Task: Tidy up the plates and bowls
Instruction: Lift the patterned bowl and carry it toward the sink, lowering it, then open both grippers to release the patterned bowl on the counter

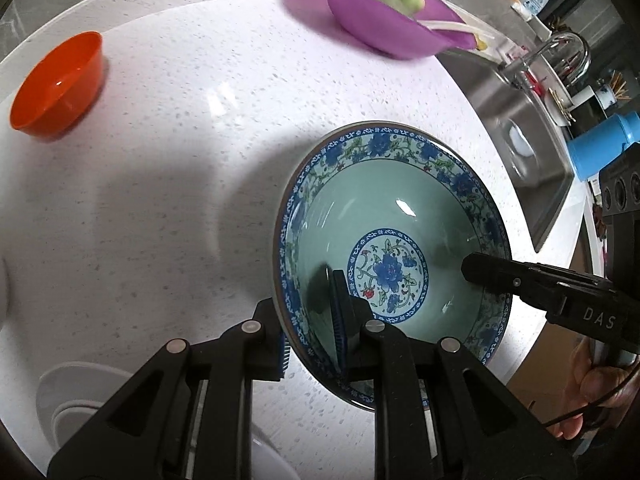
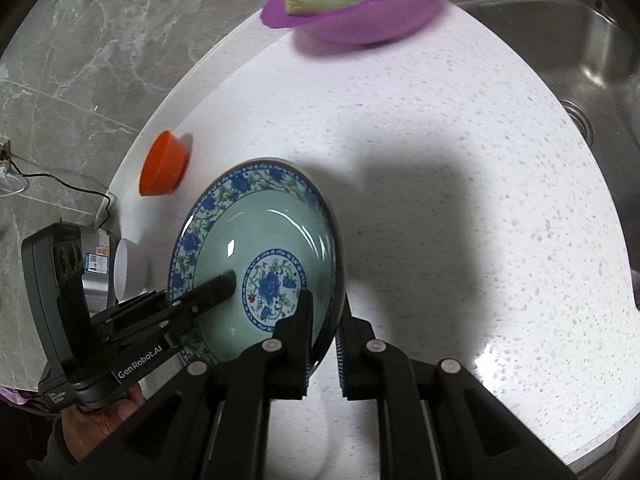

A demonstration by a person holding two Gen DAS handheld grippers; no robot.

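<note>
Celadon floral bowl (image 1: 400,216) rim clamped by left gripper (image 1: 312,344) and right gripper (image 2: 322,344), opposite sides

Home kitchen: speckled white counter (image 1: 168,168), steel sink (image 1: 516,120) w/ faucet (image 1: 568,52), marble-look wall (image 2: 80,60).

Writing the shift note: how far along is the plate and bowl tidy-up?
Done: nothing looks finished yet; no stack of sorted dishes is visible.
In hand: both the left gripper and right gripper are shut on opposite rims of the blue floral bowl over the white counter.
Left: the orange bowl, purple bowl with scraps, and white dishes sit scattered apart.
</note>
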